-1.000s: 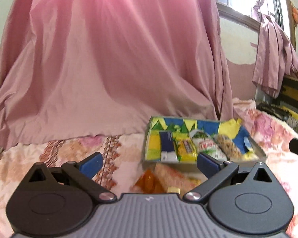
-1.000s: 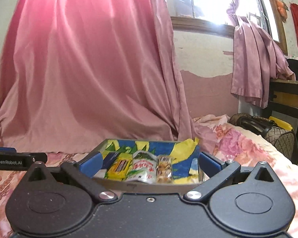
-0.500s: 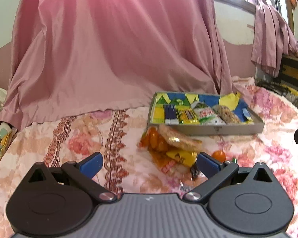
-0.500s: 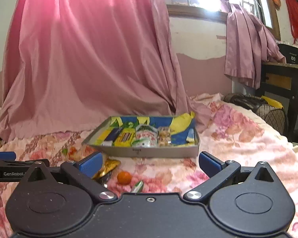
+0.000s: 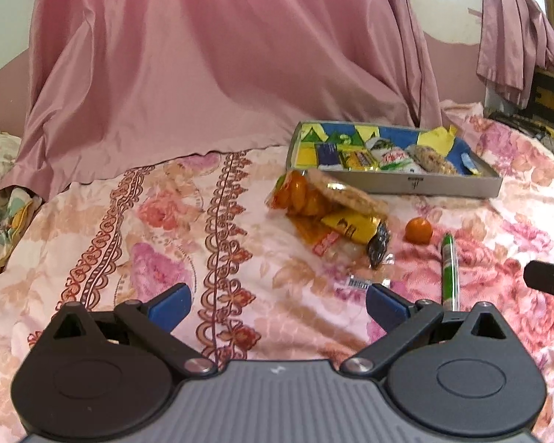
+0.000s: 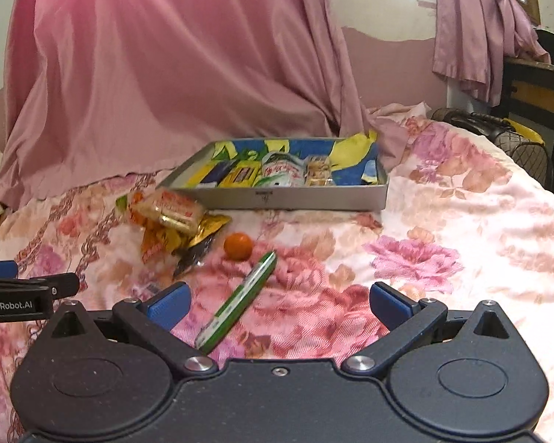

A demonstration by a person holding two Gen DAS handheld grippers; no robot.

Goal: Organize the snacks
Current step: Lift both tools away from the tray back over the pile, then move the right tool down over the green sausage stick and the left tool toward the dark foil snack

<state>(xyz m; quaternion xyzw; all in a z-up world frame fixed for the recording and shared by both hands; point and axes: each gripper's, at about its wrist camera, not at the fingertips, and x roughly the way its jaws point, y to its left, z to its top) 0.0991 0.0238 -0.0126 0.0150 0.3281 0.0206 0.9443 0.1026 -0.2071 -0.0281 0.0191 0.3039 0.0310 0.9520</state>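
A grey tray (image 5: 443, 186) (image 6: 306, 199) lined with blue and yellow paper sits on the flowered bed and holds several snack packets. In front of it lies a loose heap of snack packets (image 5: 328, 206) (image 6: 173, 217), a small orange fruit (image 5: 418, 230) (image 6: 238, 246) and a long green stick pack (image 5: 448, 269) (image 6: 240, 301). My left gripper (image 5: 277, 304) is open above the sheet, short of the heap. My right gripper (image 6: 279, 304) is open too, with the near end of the green stick pack lying between its fingers.
A pink curtain (image 5: 210, 55) hangs behind the bed. A dark basket (image 6: 498, 136) and a black desk (image 6: 535, 85) stand at the right. The other gripper's finger shows at the right edge of the left wrist view (image 5: 550, 280) and left edge of the right wrist view (image 6: 22, 295).
Both grippers have pulled back from the tray and tilted down, so the loose heap, the orange fruit and the green stick pack have come into view. Both stay open.
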